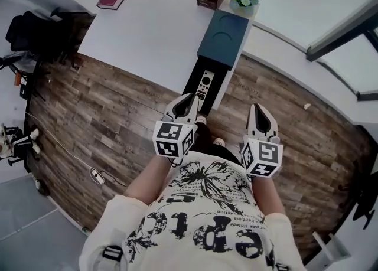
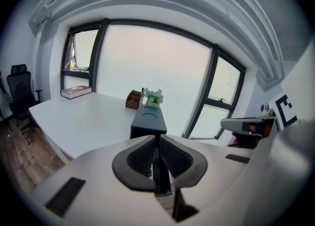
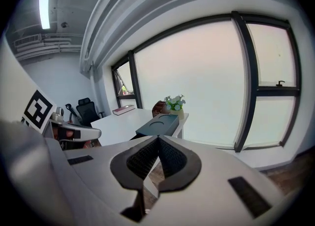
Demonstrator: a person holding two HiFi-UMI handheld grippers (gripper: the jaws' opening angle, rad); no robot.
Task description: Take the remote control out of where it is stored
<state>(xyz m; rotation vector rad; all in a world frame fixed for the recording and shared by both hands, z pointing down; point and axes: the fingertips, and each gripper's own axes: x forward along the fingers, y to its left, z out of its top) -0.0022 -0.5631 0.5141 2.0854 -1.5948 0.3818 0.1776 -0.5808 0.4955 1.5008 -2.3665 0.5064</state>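
While the remote control (image 1: 205, 84) lies lengthwise in the open drawer (image 1: 220, 84) off the surface's (image 1: 142, 33) near edge, the left tool (image 1: 191, 100), pinched together and empty, hangs just short of its near end. The right tool (image 1: 260, 110), likewise closed on nothing, is farther off.

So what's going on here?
A person stands at a white desk with a gripper in each hand. The left gripper is shut on the front of the pulled-out drawer of a dark box. The remote lies in the drawer, untouched. The right gripper is shut, empty, off to the side.
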